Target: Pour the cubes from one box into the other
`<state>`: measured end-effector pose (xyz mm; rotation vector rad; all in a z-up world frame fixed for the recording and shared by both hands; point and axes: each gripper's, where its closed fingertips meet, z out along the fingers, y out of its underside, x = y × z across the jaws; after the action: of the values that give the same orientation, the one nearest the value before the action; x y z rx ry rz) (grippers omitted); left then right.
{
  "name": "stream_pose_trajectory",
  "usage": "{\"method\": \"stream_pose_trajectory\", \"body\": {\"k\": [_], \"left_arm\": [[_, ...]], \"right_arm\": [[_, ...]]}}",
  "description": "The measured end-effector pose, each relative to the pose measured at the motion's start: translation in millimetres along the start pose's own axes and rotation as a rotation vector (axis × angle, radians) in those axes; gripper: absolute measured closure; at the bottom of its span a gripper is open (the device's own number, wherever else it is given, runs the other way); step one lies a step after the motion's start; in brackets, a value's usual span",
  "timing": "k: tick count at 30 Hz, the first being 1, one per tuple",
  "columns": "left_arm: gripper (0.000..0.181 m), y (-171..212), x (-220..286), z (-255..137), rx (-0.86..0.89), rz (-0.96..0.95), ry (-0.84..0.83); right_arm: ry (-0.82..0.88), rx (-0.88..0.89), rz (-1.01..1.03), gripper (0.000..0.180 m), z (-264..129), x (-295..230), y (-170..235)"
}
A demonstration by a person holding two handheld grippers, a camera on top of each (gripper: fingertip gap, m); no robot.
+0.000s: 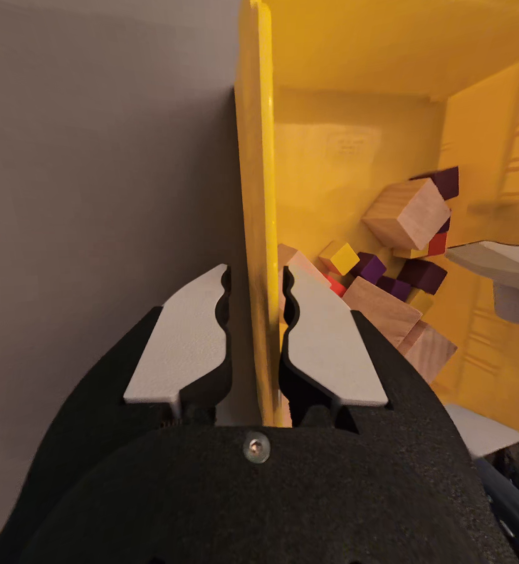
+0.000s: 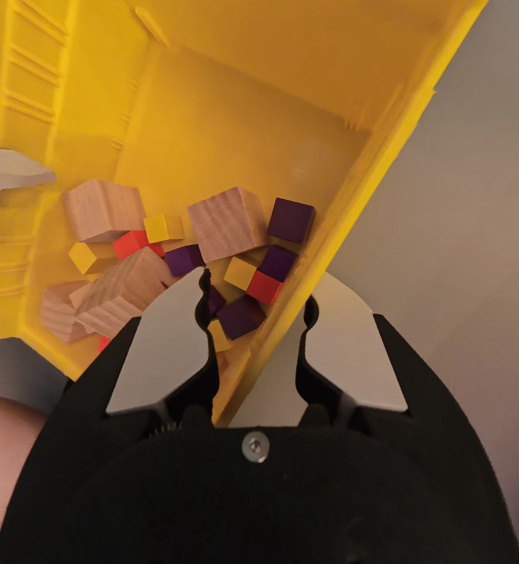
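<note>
A yellow plastic box (image 1: 358,91) is held off the surface, tilted, by both grippers. My left gripper (image 1: 255,270) is shut on its left side wall (image 1: 256,152), one finger outside and one inside. My right gripper (image 2: 265,273) is shut on the opposite wall (image 2: 352,195), with its left finger inside among the cubes. Several cubes lie heaped in the box's low part: large bare wooden ones (image 2: 227,225), small purple (image 2: 290,219), red (image 2: 130,241) and yellow (image 2: 157,227) ones. They also show in the left wrist view (image 1: 410,213). No second box is in view.
A plain grey surface (image 1: 99,183) fills the view beyond the box. The right gripper's white finger (image 1: 496,268) shows in the left wrist view, and the left gripper's finger (image 2: 8,174) in the right. A hand (image 2: 1,442) is at the lower left.
</note>
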<state>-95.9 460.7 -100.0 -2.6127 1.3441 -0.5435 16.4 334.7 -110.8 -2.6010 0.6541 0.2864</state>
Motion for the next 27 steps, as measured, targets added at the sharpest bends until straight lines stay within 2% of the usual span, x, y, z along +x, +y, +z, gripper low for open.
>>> {"method": "stream_pose_trajectory", "body": {"k": [2, 4, 7, 14, 18, 27], "left_arm": [[0.156, 3, 0, 5, -0.030, 0.000, -0.006], [0.170, 2, 2, 7, -0.033, 0.004, 0.001], [0.174, 2, 2, 8, -0.042, 0.026, -0.027], [0.171, 4, 22, 12, -0.075, 0.103, 0.001], [0.169, 3, 52, 21, -0.106, 0.171, 0.019], [0.162, -3, 142, 50, -0.120, 0.436, -0.096]], "right_arm": [[0.026, -0.027, -0.012, 0.124, 3, 2, 3], [0.060, -0.043, -0.028, 0.135, 5, 8, 5], [0.038, -0.061, 0.003, 0.139, 9, 8, 7], [0.129, -0.136, -0.059, 0.149, 6, 29, 18], [0.132, -0.149, -0.002, 0.156, -4, 59, 23], [0.183, -0.223, 0.086, 0.162, -45, 142, 61]]}}
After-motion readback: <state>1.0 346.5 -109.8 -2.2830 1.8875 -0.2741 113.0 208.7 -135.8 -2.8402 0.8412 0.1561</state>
